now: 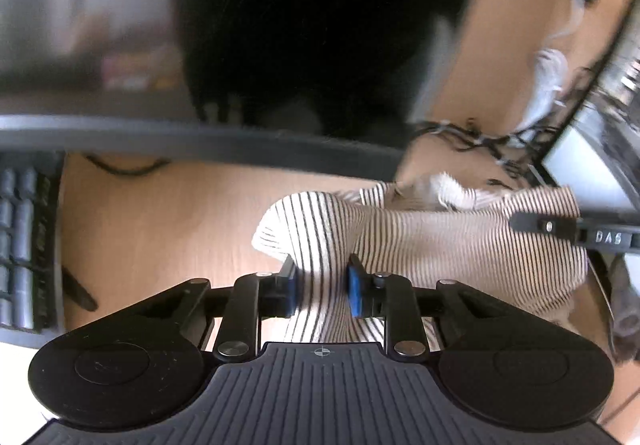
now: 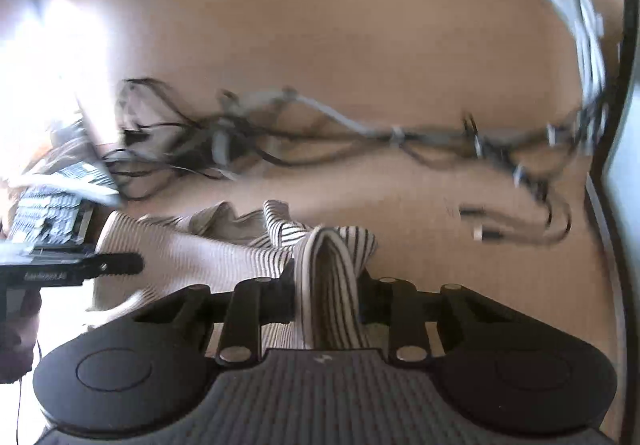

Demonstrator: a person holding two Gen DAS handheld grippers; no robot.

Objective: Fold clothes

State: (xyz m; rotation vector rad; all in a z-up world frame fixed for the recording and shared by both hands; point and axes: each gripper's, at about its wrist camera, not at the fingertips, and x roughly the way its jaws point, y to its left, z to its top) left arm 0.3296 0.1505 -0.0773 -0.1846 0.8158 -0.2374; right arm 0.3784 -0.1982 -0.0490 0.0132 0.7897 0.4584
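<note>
A bunched fold of the striped garment [image 1: 420,241] is pinched between the nearly closed fingers of the left gripper [image 1: 322,285], its blue pads pressed into the cloth. Another fold of the same garment is clamped between the narrowly set fingers of the right gripper [image 2: 328,277]. The garment is seen stretched between both grippers above the wooden surface [image 2: 360,25]. Farther out, toward 12 o'clock in the right wrist view, a tangle of cables [image 2: 320,133] is seen lying on the surface; a keyboard [image 1: 24,245] is seen at 9 o'clock in the left view.
</note>
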